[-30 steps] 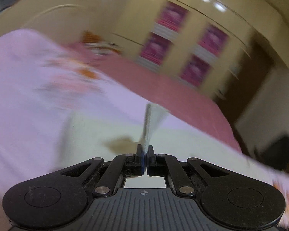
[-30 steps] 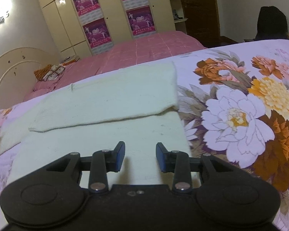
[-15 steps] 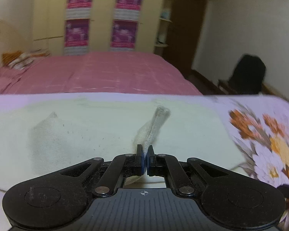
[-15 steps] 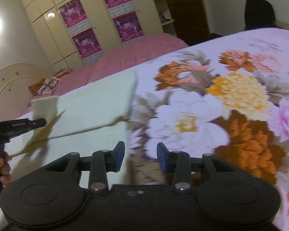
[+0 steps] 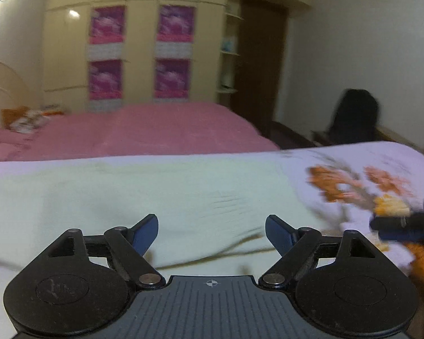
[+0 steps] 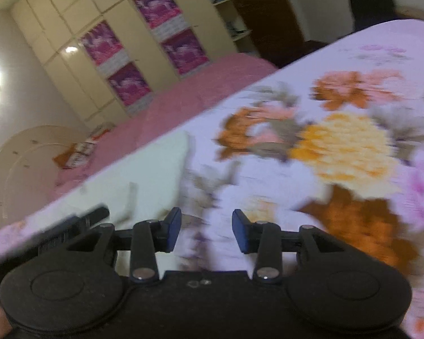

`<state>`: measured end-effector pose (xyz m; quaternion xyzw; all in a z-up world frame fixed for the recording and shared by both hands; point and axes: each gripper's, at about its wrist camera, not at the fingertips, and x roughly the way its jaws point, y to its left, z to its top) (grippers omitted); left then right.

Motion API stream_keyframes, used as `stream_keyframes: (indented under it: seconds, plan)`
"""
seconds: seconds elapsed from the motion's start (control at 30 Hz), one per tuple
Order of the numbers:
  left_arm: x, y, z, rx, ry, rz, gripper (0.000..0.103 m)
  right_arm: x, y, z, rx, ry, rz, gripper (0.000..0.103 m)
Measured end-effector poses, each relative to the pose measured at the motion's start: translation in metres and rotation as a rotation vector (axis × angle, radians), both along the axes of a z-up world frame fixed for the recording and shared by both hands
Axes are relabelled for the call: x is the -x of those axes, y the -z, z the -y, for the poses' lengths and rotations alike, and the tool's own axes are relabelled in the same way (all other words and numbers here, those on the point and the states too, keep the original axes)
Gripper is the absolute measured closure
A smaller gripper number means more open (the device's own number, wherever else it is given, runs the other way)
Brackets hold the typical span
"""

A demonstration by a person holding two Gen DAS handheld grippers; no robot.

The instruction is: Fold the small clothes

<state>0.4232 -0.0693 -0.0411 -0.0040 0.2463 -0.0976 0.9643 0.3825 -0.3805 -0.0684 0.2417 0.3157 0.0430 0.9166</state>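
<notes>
Bedspread (image 5: 395,166): cloth (image 5: 183,192) newly released.

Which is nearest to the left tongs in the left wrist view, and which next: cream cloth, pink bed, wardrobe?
1. Cream cloth: directly under the opening left tongs, nothing between them.
2. Pink bed: behind the cloth, centre-left.
3. Wardrobe: against the back wall.

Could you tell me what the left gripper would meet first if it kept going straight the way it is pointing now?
Most likely the cream cloth spread on the flowered bedcover. The left gripper, jaws opening with nothing between them, points slightly downward over it. Depth is hard to judge through the blur, but nothing else seems to lie in between.
</notes>
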Motion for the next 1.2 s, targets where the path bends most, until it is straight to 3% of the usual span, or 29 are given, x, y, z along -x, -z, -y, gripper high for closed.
stream_keyframes:
  seconds: [0.2,0.33,0.4,0.47,0.53,0.67,0.7,0.83,1.2]
  plan:
    - [0.038,0.003,-0.107,-0.051,-0.253,-0.025,0.020,-0.053,0.002,-0.055,-0.061,-0.149,0.010,0.064]
    - [0.042,0.010,-0.147,-0.106,-0.323,-0.082,0.028,-0.089,0.018,-0.084,-0.057,-0.192,-0.063,0.066]
    - [0.042,0.014,-0.157,-0.116,-0.334,-0.100,0.028,-0.100,0.023,-0.096,-0.028,-0.205,-0.082,0.071]
    - [0.032,0.020,-0.149,-0.111,-0.333,-0.114,0.031,-0.106,0.023,-0.109,0.023,-0.219,-0.086,0.088]
    - [0.028,0.023,-0.154,-0.102,-0.324,-0.129,0.042,-0.107,0.018,-0.117,0.070,-0.230,-0.065,0.095]
    - [0.010,0.034,-0.150,-0.102,-0.305,-0.126,0.049,-0.087,-0.010,-0.107,0.096,-0.173,0.071,0.096]
    - [0.010,0.035,-0.151,-0.100,-0.298,-0.128,0.055,-0.082,-0.014,-0.099,0.096,-0.132,0.089,0.096]
    - [0.002,0.037,-0.148,-0.101,-0.268,-0.127,0.061,-0.081,-0.006,-0.081,0.094,-0.087,0.029,0.096]
    - [-0.023,0.037,-0.157,-0.050,-0.269,-0.151,0.062,-0.069,0.007,-0.077,0.144,-0.074,0.012,0.096]
